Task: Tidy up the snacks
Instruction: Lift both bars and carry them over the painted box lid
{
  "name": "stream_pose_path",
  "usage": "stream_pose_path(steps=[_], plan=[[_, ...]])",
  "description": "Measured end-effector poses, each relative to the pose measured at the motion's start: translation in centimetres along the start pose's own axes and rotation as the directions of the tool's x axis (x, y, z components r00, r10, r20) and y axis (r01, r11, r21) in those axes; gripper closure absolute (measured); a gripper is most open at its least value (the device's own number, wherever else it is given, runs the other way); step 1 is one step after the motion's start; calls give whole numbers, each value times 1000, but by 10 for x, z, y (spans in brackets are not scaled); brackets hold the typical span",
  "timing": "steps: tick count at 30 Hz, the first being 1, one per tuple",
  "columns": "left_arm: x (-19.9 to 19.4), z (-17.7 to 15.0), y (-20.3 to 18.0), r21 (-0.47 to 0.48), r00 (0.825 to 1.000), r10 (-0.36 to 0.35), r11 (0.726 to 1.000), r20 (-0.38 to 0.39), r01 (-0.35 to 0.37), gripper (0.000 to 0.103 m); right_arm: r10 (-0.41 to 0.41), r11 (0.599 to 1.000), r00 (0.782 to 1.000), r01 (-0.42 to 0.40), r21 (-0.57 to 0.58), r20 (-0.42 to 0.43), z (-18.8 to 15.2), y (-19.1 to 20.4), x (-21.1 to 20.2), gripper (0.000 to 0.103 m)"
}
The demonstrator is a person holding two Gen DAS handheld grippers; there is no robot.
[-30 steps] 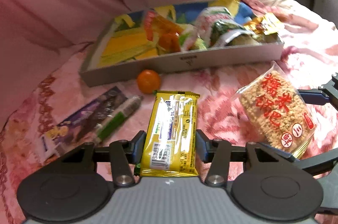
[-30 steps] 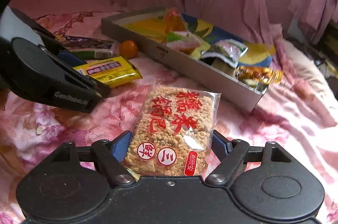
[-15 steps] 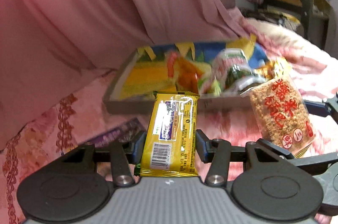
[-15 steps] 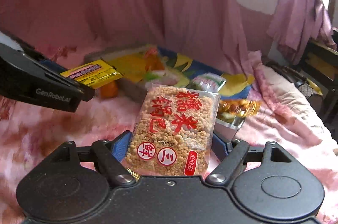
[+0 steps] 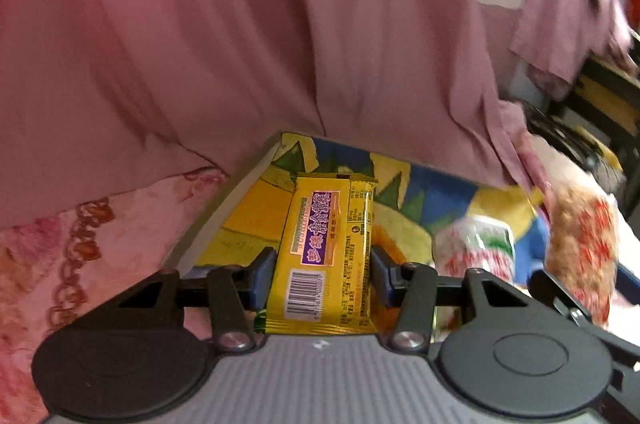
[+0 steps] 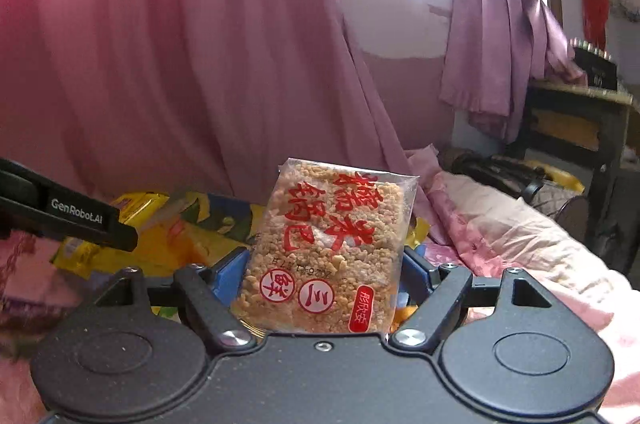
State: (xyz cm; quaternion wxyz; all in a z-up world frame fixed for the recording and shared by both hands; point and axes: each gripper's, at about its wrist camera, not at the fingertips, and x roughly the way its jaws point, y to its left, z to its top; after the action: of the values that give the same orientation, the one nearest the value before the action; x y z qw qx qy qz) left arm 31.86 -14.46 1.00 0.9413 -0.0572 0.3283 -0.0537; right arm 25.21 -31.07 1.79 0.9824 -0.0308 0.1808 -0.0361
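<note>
Left wrist view shows our left gripper (image 5: 323, 274) squeezing the yellow snack bar (image 5: 326, 252) over the box (image 5: 216, 212). Our right gripper (image 6: 322, 270) squeezes the rice cracker pack (image 6: 330, 248) nearby. We are carrying both. Next, we think, lower and let go.

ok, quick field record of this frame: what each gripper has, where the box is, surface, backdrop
left gripper: shut on yellow snack bar, over the box
right gripper: shut on clear rice-cracker pack, red print
box: grey rim, colourful liner, holds a red-and-green packet
surface: pink floral bedspread
backdrop: pink curtain
</note>
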Motion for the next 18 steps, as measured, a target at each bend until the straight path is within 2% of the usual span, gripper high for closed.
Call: stream_pose_path(steps=[3,9,18], plan=[[21,6,-3,-12,1000,11,1000,-11,-11,50,35,999,999,-34,10,-30,4,-5,17,23],[49,9,-16,25,999,34,999,-28,-33,50,62,998,994,-64,-14,-89,2,1,46,23],[58,7,-22,35,999,42,999,-26,-41,50,74,997,985,-78,-20,-153,-6,9,70,22]])
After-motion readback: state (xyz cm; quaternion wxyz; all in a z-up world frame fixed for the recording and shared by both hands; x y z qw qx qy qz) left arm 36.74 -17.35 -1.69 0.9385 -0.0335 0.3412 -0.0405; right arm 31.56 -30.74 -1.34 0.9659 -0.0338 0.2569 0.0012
